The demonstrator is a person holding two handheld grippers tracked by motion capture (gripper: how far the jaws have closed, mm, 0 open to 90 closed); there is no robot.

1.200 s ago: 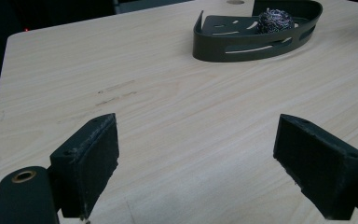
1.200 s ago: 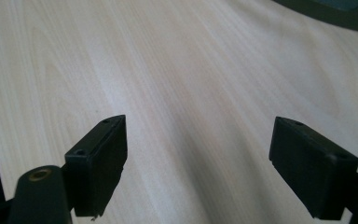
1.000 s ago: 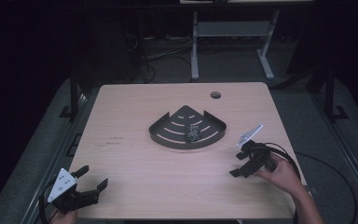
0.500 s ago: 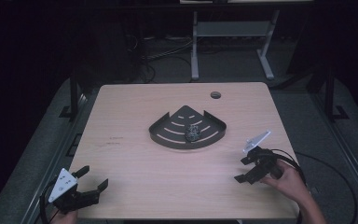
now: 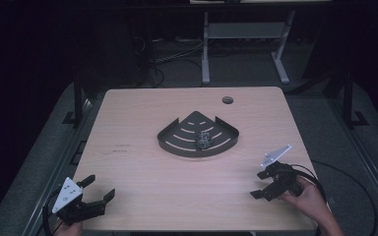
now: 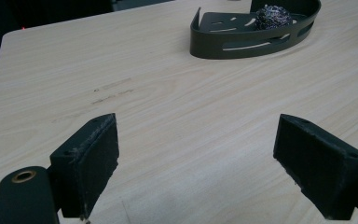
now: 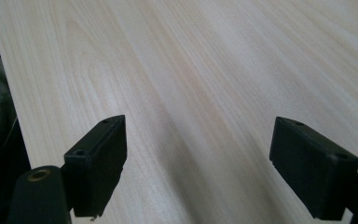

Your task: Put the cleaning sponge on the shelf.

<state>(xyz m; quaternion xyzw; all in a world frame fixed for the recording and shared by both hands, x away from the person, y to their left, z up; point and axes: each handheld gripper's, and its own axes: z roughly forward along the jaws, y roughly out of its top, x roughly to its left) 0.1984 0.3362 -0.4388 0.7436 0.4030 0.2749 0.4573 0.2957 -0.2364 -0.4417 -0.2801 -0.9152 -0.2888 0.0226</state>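
A dark fan-shaped slotted tray (image 5: 177,140) lies mid-table with a steel-wool scrubber (image 5: 204,139) in it. The left gripper view shows the same tray (image 6: 214,46) and scrubber (image 6: 272,17) far ahead. My left gripper (image 5: 97,189) rests at the table's front left corner, open, with bare wood between its jaws (image 6: 196,158). My right gripper (image 5: 260,184) sits low near the front right edge, held by a hand, open and holding nothing; its own view looks along plain wood (image 7: 198,154).
The wooden table (image 5: 142,172) has a round cable hole (image 5: 227,100) at its back right. A metal desk frame (image 5: 241,34) and cables stand on the dark floor behind. Faint scuff marks (image 5: 118,148) lie left of the tray.
My right gripper has drawn back toward the front right edge of the table, away from the tray. The left gripper has stayed put.
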